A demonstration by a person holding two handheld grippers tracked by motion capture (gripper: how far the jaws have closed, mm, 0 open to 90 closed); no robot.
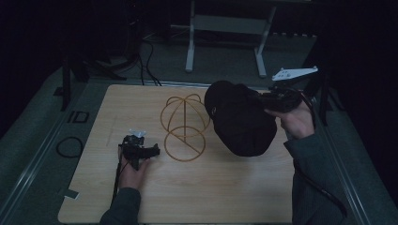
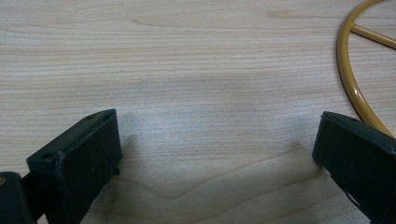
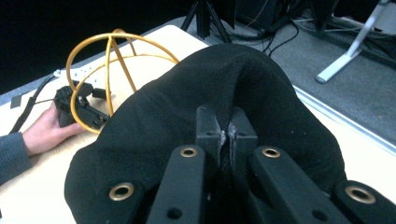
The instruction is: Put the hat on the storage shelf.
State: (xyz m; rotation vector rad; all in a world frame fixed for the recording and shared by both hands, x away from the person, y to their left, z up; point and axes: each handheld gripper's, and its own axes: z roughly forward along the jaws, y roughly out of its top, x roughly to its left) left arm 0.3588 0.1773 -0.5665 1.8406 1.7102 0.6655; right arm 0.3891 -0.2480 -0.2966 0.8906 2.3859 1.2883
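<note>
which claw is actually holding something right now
The right claw: its jaws are pinched shut on the black cap. The left claw is open, on the table beside the gold wire stand.

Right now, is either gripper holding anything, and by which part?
The right gripper pinches the black cap by a fold of fabric at its edge. The left gripper holds nothing.

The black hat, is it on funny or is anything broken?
Nothing looks broken. The black hat hangs in the air, pinched by the right gripper, beside the gold wire stand rather than on it. The left gripper rests open on the table.
</note>
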